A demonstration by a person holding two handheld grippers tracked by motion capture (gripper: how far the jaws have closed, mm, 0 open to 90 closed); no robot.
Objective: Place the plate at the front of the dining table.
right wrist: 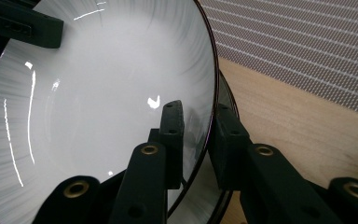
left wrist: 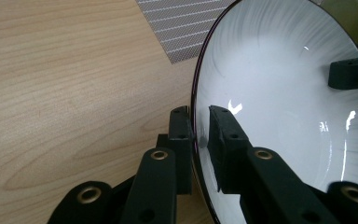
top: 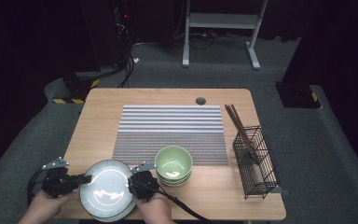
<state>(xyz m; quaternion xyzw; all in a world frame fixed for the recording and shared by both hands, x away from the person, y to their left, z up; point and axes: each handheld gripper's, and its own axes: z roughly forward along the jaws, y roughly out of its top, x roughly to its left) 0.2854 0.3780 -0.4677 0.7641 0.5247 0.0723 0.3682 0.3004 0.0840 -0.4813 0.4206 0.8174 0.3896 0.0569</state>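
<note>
At the near edge of the table (top: 102,100) a plate (top: 107,189) sits between the left gripper (top: 85,179) on its left rim and the right gripper (top: 131,181) on its right rim. Just right of it a stack of bowls (top: 173,165) overlaps the near edge of the placemat (top: 171,128), which lies mid-table. A wire basket (top: 256,163) with chopsticks (top: 237,123) in it stands at the right edge

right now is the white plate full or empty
Empty: the white plate shows only bare glaze and glare, gripped at its rim by the left gripper and right gripper.
</note>
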